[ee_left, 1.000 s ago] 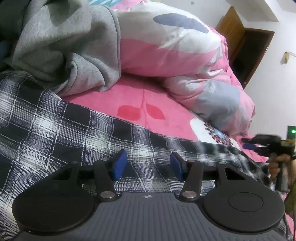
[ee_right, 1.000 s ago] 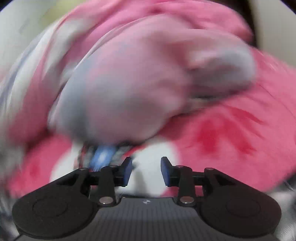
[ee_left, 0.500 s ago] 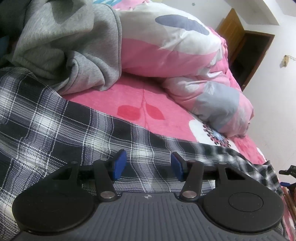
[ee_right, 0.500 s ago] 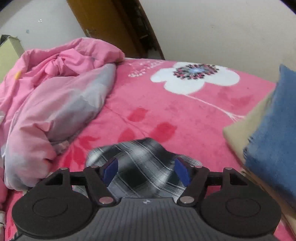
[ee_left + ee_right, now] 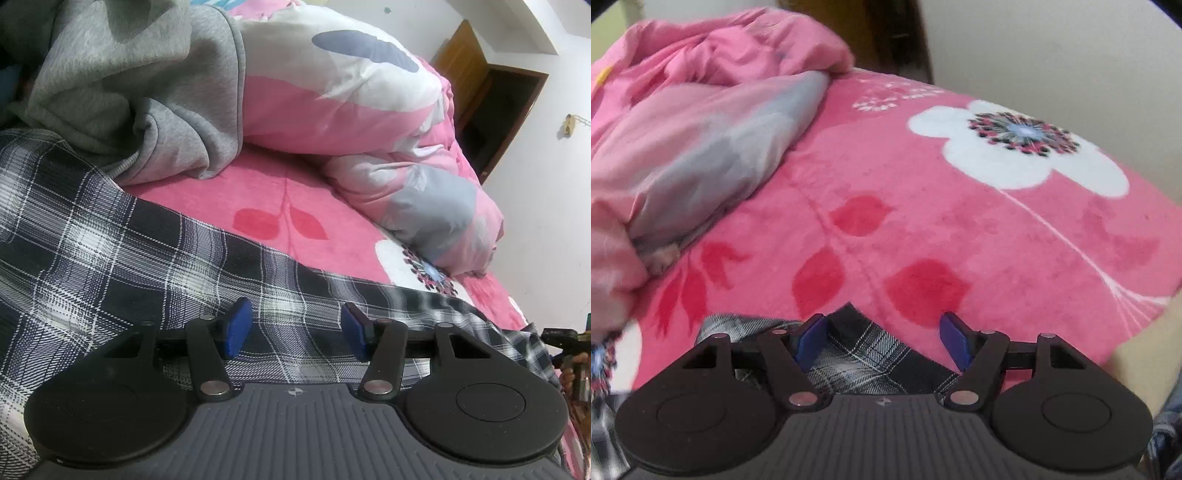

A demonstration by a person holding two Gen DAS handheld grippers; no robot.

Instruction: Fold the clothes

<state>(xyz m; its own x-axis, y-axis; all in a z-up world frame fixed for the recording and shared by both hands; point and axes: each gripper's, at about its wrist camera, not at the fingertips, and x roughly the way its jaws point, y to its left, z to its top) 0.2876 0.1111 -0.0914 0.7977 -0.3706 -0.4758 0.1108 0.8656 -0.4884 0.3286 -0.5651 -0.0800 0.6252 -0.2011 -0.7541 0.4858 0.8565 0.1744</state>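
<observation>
A black-and-white plaid shirt lies spread across the pink bed from the left to the far right. My left gripper is open, low over the shirt's middle, with nothing between its blue pads. My right gripper is open over one end of the plaid shirt, which lies between and below its pads. The right gripper also shows at the right edge of the left wrist view.
A grey sweatshirt is heaped at the back left beside a bunched pink, white and grey quilt. The pink floral bedsheet stretches ahead. A tan thing lies at the right edge. A dark doorway stands behind.
My right gripper swung from a blurred view of the quilt down to the shirt's end and opened wider. The left gripper stayed still and open.
</observation>
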